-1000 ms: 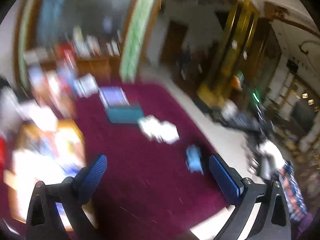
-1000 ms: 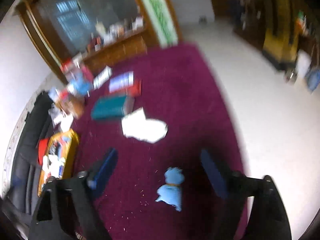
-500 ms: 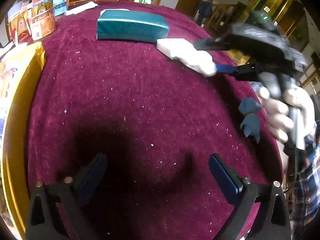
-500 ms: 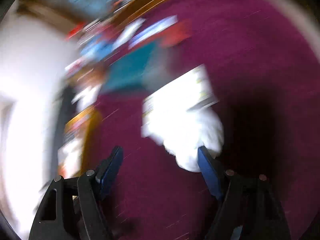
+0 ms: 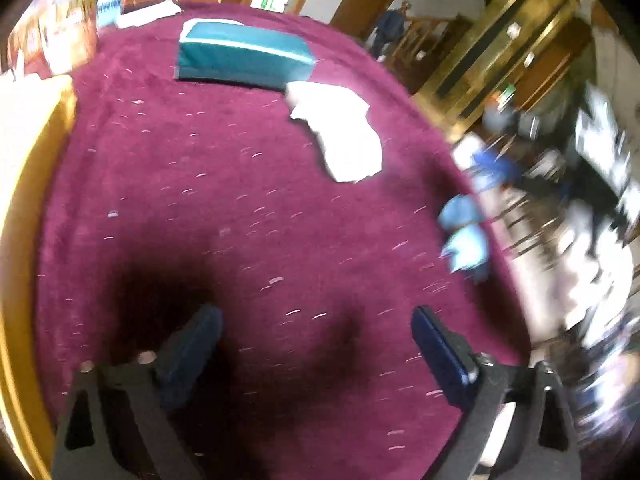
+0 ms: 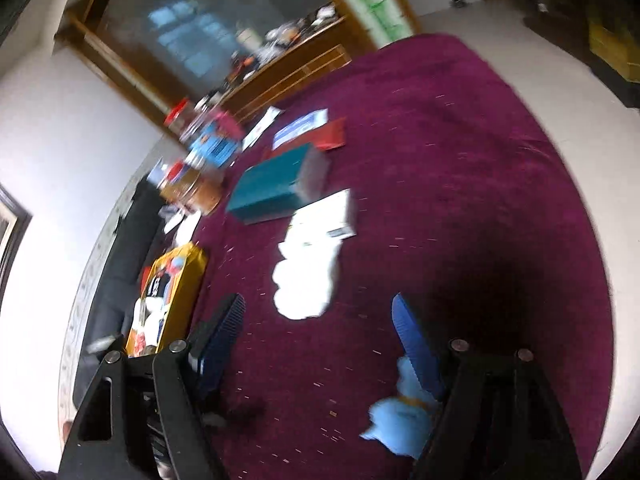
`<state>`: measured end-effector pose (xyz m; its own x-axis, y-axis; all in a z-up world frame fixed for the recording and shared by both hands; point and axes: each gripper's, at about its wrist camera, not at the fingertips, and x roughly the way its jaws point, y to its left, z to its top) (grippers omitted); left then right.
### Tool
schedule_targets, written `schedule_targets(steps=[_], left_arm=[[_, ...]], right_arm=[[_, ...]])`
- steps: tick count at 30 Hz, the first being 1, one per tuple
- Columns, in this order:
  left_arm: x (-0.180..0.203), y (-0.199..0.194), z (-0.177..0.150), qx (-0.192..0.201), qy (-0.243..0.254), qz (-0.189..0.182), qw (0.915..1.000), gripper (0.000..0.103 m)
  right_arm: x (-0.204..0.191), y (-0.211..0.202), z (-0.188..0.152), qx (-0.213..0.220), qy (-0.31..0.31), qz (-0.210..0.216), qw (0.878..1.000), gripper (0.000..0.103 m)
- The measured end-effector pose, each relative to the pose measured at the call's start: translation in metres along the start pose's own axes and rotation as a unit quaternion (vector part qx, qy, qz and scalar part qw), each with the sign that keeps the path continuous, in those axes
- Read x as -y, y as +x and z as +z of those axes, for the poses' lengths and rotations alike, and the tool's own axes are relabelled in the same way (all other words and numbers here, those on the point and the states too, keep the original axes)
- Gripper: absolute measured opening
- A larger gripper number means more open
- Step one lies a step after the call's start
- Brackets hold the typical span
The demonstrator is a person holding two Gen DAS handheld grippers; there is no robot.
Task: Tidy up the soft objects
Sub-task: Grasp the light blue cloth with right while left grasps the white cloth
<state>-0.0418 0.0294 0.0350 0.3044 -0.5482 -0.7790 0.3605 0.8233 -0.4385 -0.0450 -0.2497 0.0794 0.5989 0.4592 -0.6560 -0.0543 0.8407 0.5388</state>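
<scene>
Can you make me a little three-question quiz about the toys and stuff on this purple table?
1. True or false: the left claw is open with nothing in it.
2. What lies right next to the teal box? A) white soft thing B) blue plush toy C) a spoon
3. Fill in: the blue plush toy sits near the table's ____.

Key: 1 true. 2 A. 3 edge; in the right wrist view it lies by the right claw.

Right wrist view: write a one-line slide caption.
Open right gripper above white cloth and blue plush toy on maroon tablecloth.
</scene>
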Motion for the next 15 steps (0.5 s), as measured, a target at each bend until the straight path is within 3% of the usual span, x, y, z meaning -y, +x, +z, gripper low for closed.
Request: schedule_targets(steps=[3, 6, 14, 15], left_arm=[[0.005, -0.001, 0.024, 0.028, -0.008, 0.038, 0.9989, 0.096], [0.014, 0.019, 0.052, 0.035, -0.018, 0.051, 0.9979, 0.096], [0.043, 0.099, 0.097, 0.021, 0.012, 0.133, 0.9908, 0.096], [0.046, 0.1, 0.096, 0.029, 0.022, 0.144, 0.989, 0.09]], right_arm=[[0.01, -0.017, -0.017, 0.022, 0.009, -0.019, 1.0, 0.076], [0.021, -0.031, -0.031, 0.027, 0.012, -0.047, 0.998, 0.076], [0.024, -0.01, -0.059, -0.022, 0.007, -0.069, 0.997, 0.076], [0.02, -0.002, -0.061, -0.027, 0.001, -0.076, 0.997, 0.076]])
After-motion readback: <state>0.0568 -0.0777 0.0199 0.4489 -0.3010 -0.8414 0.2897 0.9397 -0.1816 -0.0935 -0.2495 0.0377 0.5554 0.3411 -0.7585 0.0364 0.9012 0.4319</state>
